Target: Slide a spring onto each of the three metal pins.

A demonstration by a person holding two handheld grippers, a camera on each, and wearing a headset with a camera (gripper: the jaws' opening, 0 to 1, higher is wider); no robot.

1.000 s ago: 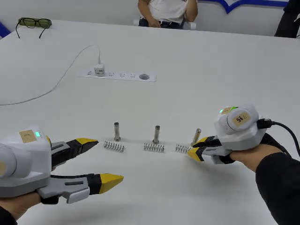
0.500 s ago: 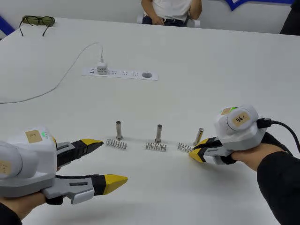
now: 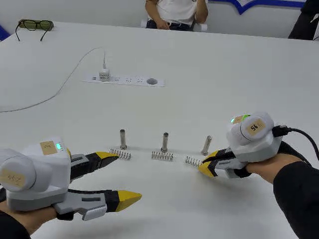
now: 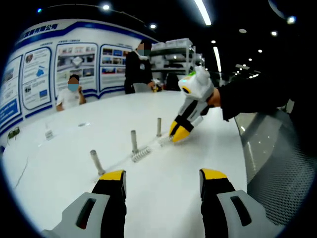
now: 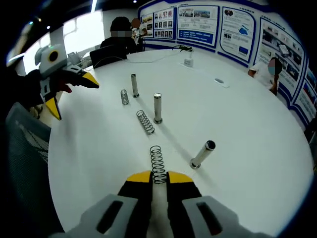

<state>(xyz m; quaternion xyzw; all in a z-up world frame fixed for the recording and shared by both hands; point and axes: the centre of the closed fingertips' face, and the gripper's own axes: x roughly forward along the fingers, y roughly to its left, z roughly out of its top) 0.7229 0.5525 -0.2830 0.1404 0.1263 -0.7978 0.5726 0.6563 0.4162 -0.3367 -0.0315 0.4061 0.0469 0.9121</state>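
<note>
Left hand-held gripper (image 3: pixel 124 177) hovers nearest, jaws spread wide and empty, its upper tip close by the left spring (image 3: pixel 120 154). Right hand-held gripper (image 5: pixel 159 177) sits low on the counter (image 3: pixel 224 74), jaws pinched on the near end of the right spring (image 5: pixel 157 159), which lies flat and points away from the jaws; whether it is lifted cannot be told. Middle spring (image 3: pixel 162 156) lies loose in front of its pin. Judgement: the springs are light, thin-wire coils, likely to flex, roll or flick out if squeezed hard; an end grip, as here, leaves the bore free for threading. Just behind stand the three pins, all bare: left pin (image 3: pixel 122 139) and middle pin (image 3: pixel 165 142) upright, right pin (image 3: pixel 207 145) appearing to lean; probably freestanding and easily toppled. Beyond them the counter offers room on all sides. Power strip (image 3: pixel 124 79), its cable (image 3: pixel 60 89) and glasses (image 3: pixel 35 23) lie well apart, and a seated person (image 3: pixel 174 10) is at the far edge.
</note>
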